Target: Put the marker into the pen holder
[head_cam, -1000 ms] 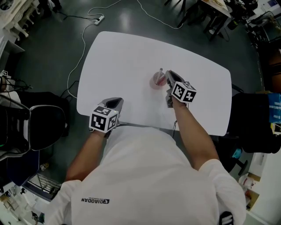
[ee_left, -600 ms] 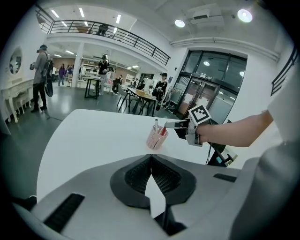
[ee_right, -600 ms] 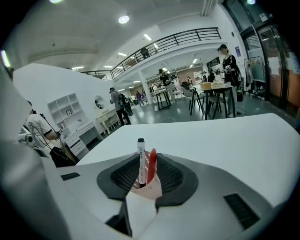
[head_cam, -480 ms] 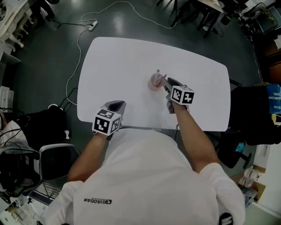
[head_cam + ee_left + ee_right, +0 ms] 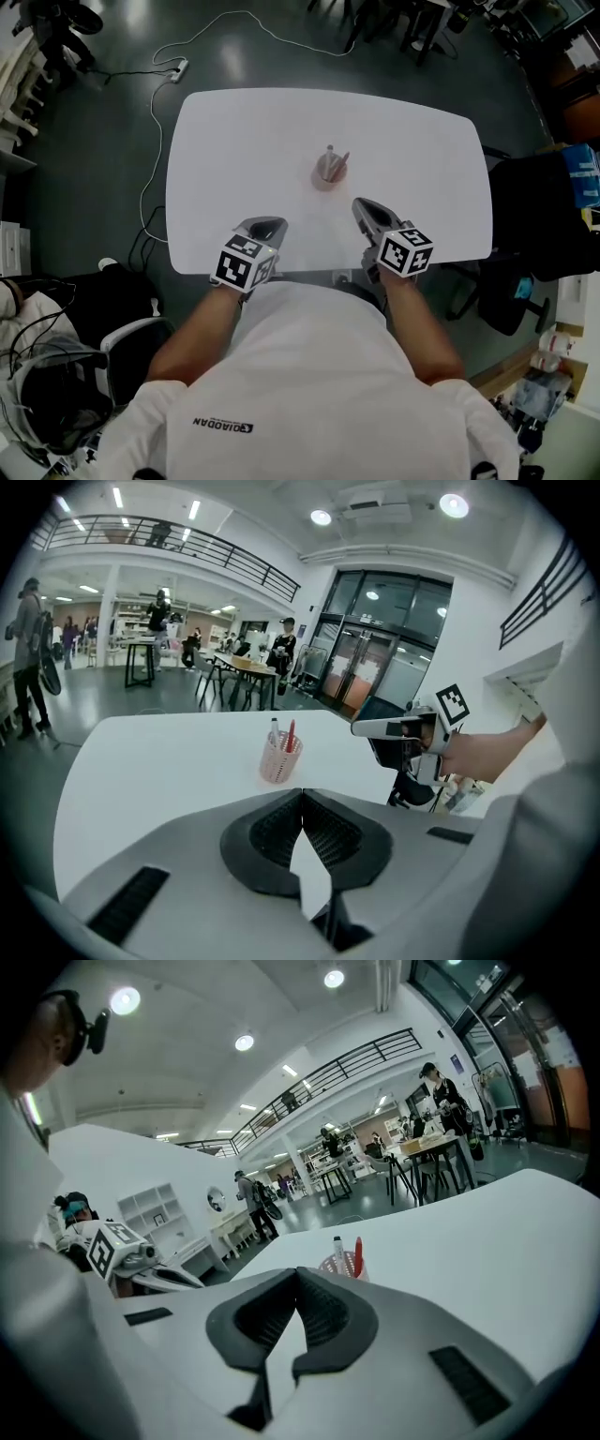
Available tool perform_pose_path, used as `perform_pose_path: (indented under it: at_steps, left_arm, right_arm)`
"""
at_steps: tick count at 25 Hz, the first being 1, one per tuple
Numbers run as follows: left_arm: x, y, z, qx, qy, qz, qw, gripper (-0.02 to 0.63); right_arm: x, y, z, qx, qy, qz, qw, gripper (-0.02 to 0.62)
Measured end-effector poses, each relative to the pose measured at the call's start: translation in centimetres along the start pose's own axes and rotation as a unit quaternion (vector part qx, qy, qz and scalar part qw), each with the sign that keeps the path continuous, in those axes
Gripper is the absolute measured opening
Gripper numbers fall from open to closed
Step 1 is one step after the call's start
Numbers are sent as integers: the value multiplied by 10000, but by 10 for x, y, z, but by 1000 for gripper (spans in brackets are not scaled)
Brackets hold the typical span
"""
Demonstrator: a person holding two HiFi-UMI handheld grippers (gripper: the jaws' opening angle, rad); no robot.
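A pink mesh pen holder [image 5: 328, 172] stands upright near the middle of the white table [image 5: 234, 141]. A white marker [image 5: 329, 154] and a red pen [image 5: 343, 161] stand in it. The holder [image 5: 279, 758] also shows ahead in the left gripper view, and the holder [image 5: 342, 1265] again in the right gripper view. My right gripper [image 5: 366, 208] hovers near the front edge, well short of the holder; its jaws have just been closing and are shut with nothing between them. My left gripper [image 5: 265, 225] hangs at the front left, shut and empty.
A cable and a power strip [image 5: 178, 66] lie on the dark floor behind the table's left side. A black chair [image 5: 525, 225] stands off the right edge. Desks, chairs and several people fill the hall beyond.
My right gripper has drawn back from the pen holder toward the front edge, leaving the white marker standing in the holder. The left gripper has shifted only slightly.
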State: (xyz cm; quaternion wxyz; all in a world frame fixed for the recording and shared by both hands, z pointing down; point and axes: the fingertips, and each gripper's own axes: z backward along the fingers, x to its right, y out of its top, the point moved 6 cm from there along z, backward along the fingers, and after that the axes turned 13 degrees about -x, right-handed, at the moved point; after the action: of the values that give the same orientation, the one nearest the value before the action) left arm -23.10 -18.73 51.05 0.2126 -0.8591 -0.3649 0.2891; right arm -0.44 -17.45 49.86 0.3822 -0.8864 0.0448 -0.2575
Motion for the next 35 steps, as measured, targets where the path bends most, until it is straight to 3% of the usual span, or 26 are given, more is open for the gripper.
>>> perform_pose_path:
  at_steps: [4, 11, 19, 23, 27, 35]
  left_arm:
    - [29, 22, -2, 145, -15, -237, 9996, 28]
    - [98, 27, 15, 678, 79, -68, 9976, 28]
    - [197, -10, -7, 980, 341, 693, 9922, 28]
    - [245, -32, -21, 1117, 433, 997, 9878, 28]
    - [287, -56, -29, 1272, 278, 1440, 9810, 28]
    - [351, -96, -2, 1141, 729, 1440, 9803, 28]
  right_arm:
    - [-1, -8, 39, -70, 61, 92, 9999, 18]
    - [2, -29, 109, -37, 307, 286, 9991, 18]
    - [9, -82, 194, -247, 806, 1054, 9908, 18]
    - [23, -114, 240, -247, 1035, 1121, 9880, 18]
    - [38, -140, 279, -282, 1165, 1203, 9855, 18]
    - [29, -167, 316, -273, 1440, 1279, 9809, 18]
